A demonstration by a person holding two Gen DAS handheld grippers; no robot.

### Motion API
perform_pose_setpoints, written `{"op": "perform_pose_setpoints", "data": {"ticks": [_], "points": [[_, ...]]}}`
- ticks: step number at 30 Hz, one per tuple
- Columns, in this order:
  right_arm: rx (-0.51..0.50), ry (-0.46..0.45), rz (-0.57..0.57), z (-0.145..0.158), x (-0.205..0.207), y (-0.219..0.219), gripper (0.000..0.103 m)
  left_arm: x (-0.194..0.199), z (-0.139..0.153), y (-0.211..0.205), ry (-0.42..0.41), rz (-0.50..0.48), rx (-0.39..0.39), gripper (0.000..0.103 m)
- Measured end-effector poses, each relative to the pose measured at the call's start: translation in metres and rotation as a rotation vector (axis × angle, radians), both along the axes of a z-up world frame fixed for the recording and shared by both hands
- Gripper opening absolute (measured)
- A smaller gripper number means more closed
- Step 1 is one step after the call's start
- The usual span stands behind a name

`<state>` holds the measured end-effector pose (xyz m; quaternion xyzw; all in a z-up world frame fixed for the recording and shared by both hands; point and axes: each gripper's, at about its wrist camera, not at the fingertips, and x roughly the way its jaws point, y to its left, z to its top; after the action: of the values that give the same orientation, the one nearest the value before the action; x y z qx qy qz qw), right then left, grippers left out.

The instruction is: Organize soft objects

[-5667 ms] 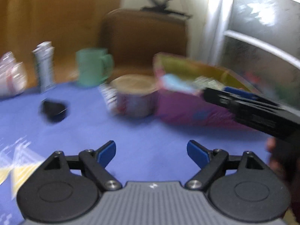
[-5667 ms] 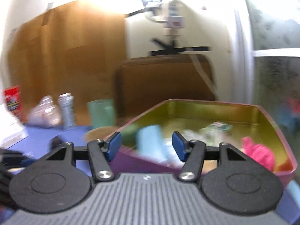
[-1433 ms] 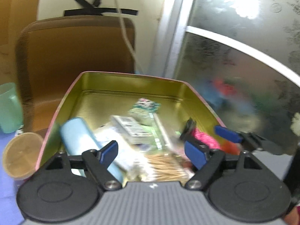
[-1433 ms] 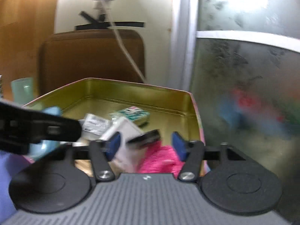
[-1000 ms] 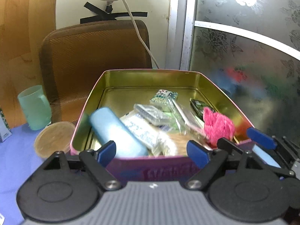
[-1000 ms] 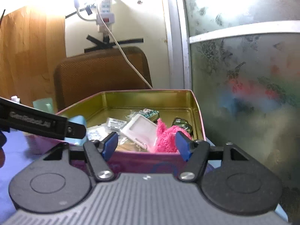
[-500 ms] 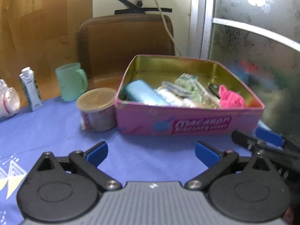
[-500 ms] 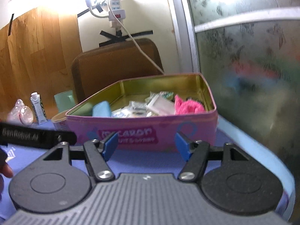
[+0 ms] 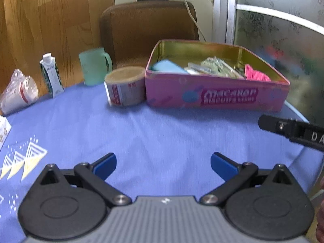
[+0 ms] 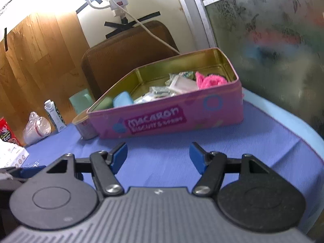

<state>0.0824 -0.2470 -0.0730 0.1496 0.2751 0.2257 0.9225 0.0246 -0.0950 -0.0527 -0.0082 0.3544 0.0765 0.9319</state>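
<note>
One pink tin [image 9: 216,95] stands on the desk [image 9: 162,133], which is covered by a blue cloth. The tin is open-topped and lettered "MACARON" on its front wall.

Contents of the tin, as far as visible: one pink knitted item [image 10: 210,80] at the right end, one light blue soft block [image 10: 122,99] at the left end, one white flat case [image 10: 182,85] next to the pink item, and several small packets [image 9: 214,64] between them. The packets overlap and are blurred; their number cannot be fixed.

Left of the tin, touching or just beside its wall, is one round lidded tub [image 9: 125,88]. Behind the tub: one green mug [image 9: 94,67]. Further left: one small carton [image 9: 51,75] upright, and one clear plastic bag [image 9: 18,92] lying on the desk. One brown chair back [image 9: 147,26] rises behind the desk.

Left gripper [image 9: 163,165]: jaws spread wide, nothing between them, held above bare cloth well short of the tin. Right gripper [image 10: 158,156]: jaws likewise spread, empty, nearer the tin's front wall but apart from it. Part of the right gripper's black body shows at the right edge of the left wrist view.
</note>
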Motion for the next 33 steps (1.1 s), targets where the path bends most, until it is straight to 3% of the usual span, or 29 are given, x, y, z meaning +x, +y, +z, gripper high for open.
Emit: {"op": "perform_pose_setpoints", "data": {"ticks": [8,13,33], "points": [[0.003,0.003,-0.002,0.003,-0.013,0.005,0.071,-0.012,-0.004,-0.005,0.005,0.015,0.049,0.103],[-0.007,0.005,0.007,0.001,-0.016,0.009,0.073,-0.01,-0.009,-0.006,0.053,0.043,0.097,0.103],[-0.005,0.044,0.01,-0.007,-0.015,0.012,0.075,-0.007,-0.018,-0.001,0.068,0.076,0.13,0.103]]}}
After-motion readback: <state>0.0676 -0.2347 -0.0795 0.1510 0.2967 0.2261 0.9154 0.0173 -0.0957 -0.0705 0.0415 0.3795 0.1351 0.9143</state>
